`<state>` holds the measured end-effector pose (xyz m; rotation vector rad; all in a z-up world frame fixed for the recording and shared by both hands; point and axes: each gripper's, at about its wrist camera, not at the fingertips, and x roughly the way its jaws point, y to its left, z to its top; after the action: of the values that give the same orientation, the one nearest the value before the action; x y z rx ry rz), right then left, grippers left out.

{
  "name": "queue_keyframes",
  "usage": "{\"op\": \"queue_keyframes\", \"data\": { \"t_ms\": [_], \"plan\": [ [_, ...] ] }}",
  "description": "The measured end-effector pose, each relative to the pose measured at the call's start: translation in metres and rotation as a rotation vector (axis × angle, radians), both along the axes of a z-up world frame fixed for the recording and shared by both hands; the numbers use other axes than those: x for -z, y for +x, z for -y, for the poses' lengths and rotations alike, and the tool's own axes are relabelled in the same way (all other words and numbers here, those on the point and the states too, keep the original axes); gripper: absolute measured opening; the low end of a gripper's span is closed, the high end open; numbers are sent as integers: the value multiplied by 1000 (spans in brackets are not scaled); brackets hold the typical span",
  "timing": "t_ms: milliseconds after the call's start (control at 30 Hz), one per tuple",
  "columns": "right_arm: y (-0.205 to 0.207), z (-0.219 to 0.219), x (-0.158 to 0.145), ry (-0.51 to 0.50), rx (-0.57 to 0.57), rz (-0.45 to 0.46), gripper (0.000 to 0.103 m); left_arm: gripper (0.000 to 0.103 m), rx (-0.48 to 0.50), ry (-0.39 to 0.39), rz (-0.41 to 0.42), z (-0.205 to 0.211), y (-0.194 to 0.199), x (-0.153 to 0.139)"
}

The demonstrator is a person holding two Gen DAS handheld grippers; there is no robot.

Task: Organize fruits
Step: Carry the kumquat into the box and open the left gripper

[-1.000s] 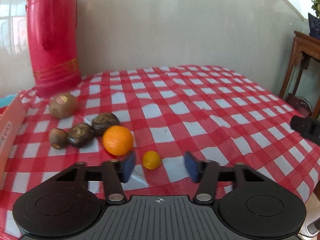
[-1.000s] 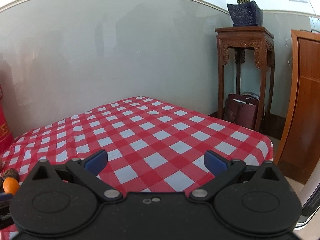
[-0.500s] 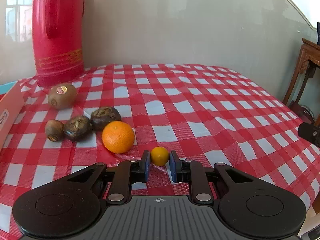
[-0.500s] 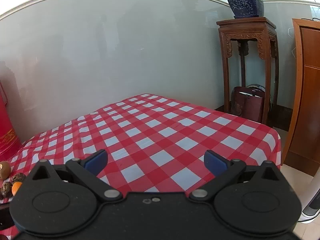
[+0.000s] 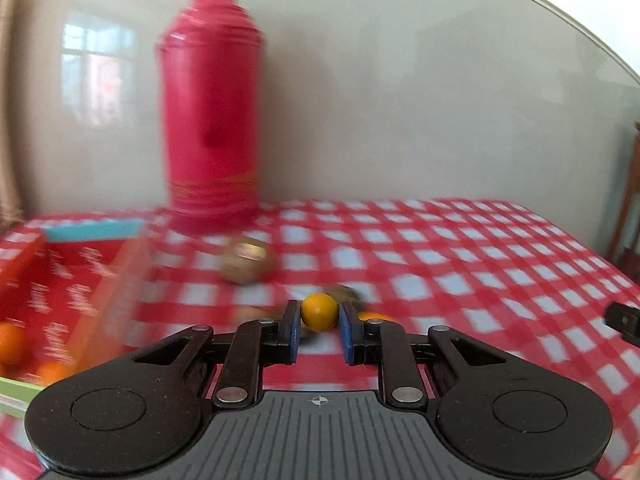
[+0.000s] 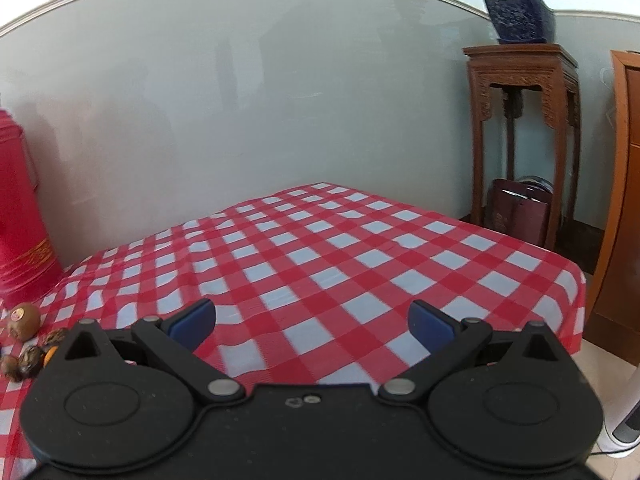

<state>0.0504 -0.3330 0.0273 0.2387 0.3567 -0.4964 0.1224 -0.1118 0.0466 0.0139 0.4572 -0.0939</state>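
Gripping small orange (image 5: pixel 319 311), left claw (image 5: pixel 319 334); box lettering unreadable.

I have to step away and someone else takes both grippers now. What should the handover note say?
Left hand-held gripper: shut on the small yellow fruit, held above the cloth.
Right hand-held gripper: open, empty, over bare tablecloth.
Box at the left already holds some orange fruits.
Still on the cloth: kiwi, the orange and dark fruits near it; the left view is blurred, so the count is unsure.
Left to do, probably: drop the yellow fruit in the box, then the rest.
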Motion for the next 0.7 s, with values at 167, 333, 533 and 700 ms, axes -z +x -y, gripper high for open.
{"op": "queue_keyframes", "data": {
  "t_ms": [167, 333, 533, 700],
  "plan": [
    [9, -21, 0, -26, -47, -6, 97, 20, -143, 27, 21, -65, 1, -7],
    [18, -46, 1, -67, -105, -17, 97, 20, -278, 32, 0, -126, 4, 0],
    [27, -71, 2, -102, -158, -24, 97, 21, -380, 17, -48, -174, 3, 19],
    [35, -91, 4, -128, -205, -33, 97, 21, -422, 1, -75, -187, 1, 23]
  ]
}}
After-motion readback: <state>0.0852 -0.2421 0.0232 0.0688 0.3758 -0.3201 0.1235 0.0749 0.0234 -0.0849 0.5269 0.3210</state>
